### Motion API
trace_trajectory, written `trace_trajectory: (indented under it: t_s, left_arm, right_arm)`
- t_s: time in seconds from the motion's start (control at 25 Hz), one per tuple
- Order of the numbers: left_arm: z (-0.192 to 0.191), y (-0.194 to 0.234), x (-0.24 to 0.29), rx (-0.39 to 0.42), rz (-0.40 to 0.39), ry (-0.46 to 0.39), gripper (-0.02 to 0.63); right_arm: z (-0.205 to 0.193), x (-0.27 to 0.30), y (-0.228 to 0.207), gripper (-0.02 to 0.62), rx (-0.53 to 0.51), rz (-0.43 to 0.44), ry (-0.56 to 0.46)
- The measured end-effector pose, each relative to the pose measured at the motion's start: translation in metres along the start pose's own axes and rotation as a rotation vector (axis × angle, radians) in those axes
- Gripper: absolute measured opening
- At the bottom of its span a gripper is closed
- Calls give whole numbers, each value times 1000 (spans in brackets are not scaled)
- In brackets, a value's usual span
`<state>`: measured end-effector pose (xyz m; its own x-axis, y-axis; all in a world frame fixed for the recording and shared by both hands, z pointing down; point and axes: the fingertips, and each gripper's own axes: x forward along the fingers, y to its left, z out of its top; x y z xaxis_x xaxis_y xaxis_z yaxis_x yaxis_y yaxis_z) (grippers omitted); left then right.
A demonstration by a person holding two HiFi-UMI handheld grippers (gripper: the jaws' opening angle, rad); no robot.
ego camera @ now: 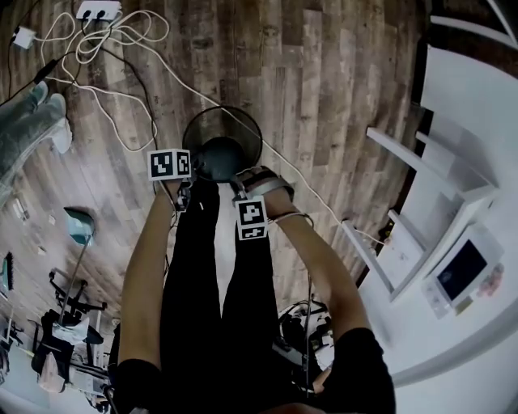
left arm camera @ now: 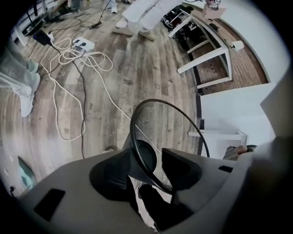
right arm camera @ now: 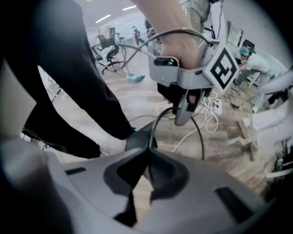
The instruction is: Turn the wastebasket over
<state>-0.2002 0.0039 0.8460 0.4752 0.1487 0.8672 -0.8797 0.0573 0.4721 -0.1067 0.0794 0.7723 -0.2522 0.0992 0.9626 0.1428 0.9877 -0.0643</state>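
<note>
The black mesh wastebasket (ego camera: 222, 137) hangs tilted above the wooden floor, just in front of the person's black-trousered legs. My right gripper (ego camera: 243, 182) is shut on its thin wire rim; in the right gripper view the rim (right arm camera: 158, 116) comes straight out from between the closed jaws of this gripper (right arm camera: 147, 160). My left gripper (ego camera: 187, 192) is at the basket's left side. Its jaws stand wide apart in the left gripper view, with the wastebasket (left arm camera: 169, 123) rim and wall passing between them and neither pad pressing on it. The left gripper (right arm camera: 185, 107) also shows above the rim in the right gripper view.
White cables (ego camera: 105, 48) and a power strip (ego camera: 97, 10) lie on the floor beyond the basket. White furniture (ego camera: 453, 202) stands along the right. Another person's feet (ego camera: 44, 113) are at the far left, and a teal object (ego camera: 79, 225) lies on the floor at the left.
</note>
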Motion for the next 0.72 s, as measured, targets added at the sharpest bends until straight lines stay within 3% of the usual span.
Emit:
trace_trajectory:
  t_s: [0.04,0.12,0.28,0.44,0.72]
  left_arm:
    - [-4,0,1,-11,-6,12,208]
    - [-10,-1,2,-33,-13,28,153]
    - [-16,-12,5,-71,-37,19,129]
    - [-11,-30,0,-147,-68,-113,94]
    - [-7,-82,-4,-157,-61,-275,71]
  right_arm:
    - [0,-2,1,51,-15,-1,4]
    - [-2,-7,4,51,-39,-5,11]
    - [-9,-19,12,51,-63,-23,37]
    - [-15,-34,20,51,-37,-51,51]
    - [-53,-55,40,51,-23,-154,63]
